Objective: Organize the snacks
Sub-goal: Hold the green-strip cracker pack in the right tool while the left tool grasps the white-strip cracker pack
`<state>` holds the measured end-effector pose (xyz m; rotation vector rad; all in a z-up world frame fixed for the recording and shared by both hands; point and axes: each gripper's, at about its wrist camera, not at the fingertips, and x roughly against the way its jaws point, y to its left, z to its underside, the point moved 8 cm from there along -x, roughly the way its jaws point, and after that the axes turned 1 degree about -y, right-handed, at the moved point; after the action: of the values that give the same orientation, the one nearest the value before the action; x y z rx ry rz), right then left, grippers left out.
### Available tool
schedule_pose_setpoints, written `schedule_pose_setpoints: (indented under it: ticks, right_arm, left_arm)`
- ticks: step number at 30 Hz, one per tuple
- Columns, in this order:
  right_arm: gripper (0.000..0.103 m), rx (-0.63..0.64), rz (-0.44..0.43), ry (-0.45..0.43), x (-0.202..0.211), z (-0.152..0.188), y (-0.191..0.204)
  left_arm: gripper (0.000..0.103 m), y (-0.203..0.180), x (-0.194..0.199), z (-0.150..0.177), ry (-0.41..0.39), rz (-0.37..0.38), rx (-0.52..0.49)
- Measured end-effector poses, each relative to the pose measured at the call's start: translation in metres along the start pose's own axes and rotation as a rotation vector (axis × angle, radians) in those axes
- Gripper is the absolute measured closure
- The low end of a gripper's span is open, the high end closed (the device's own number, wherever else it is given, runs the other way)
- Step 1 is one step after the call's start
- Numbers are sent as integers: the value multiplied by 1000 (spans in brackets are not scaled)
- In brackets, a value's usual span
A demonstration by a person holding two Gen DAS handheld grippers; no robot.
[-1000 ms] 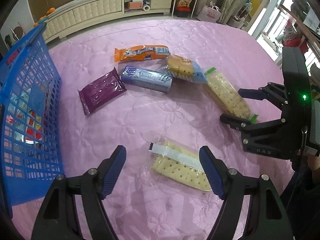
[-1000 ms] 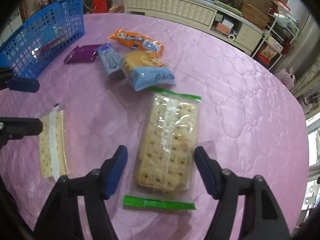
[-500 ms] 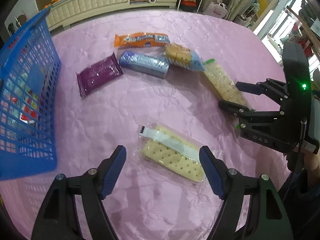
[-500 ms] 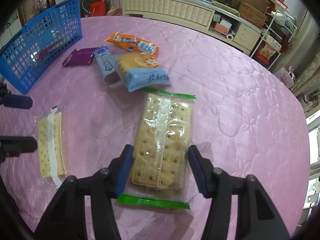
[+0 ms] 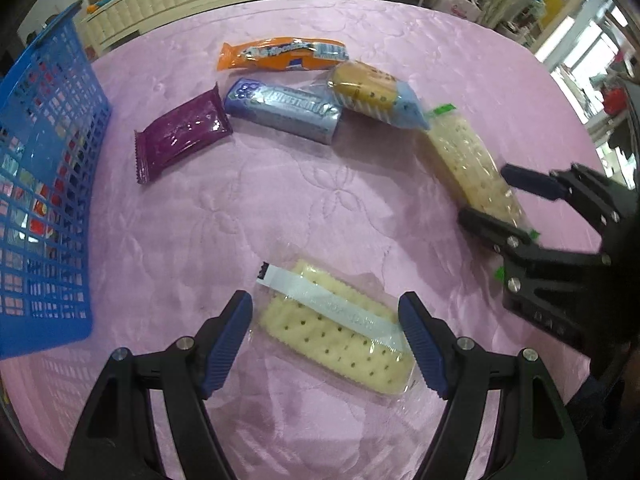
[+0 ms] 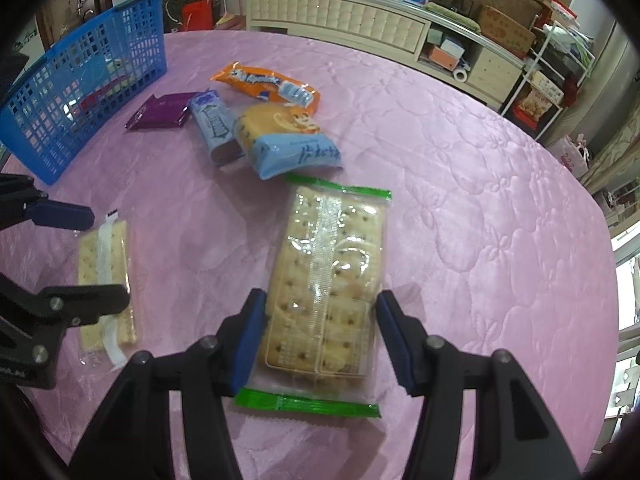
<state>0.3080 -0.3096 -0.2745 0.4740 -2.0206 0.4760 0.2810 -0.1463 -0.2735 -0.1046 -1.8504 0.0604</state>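
While the right gripper [image 6: 318, 336] has closed its jaws onto the green-edged cracker pack [image 6: 326, 288], the left gripper [image 5: 326, 338] has sunk, jaws open around the small cracker pack [image 5: 336, 328]; both lifts look near.

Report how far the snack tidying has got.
Done: the blue basket already holds some packets. In hand: the right gripper grips the green-edged cracker pack; the left gripper straddles the small cracker pack, open. Left: four packets on the pink cloth.

Both wrist views steep-down, close; share pink tablecloth [image 5: 320, 200].
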Motion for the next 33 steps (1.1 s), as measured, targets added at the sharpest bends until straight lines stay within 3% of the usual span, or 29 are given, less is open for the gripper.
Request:
schedule_pose_setpoints:
  ticks: [6,12,15,21,28,33]
  right_arm:
    - [42,-3,-4,4,-1,-1,0]
    - [42,-1,-3,6,0,-1,0]
    - [42,-7,-9,7,0,-1,0]
    - [42,-48,-38,7,1,0,-5]
    - [42,-50,-42,5,6,-1,-6]
    - [42,-68,-47,20,6,-1,-8]
  left_arm:
    - [29,5,3,0,13,-32,89]
    - [29,14,6,15,10,10,262]
    - [29,15,6,15,-9,14,296]
    - [25,5,7,2,-52,-32,111]
    - [25,1,25,-10,-106,38,-185]
    - [25,1,24,-17,-101,28,-385]
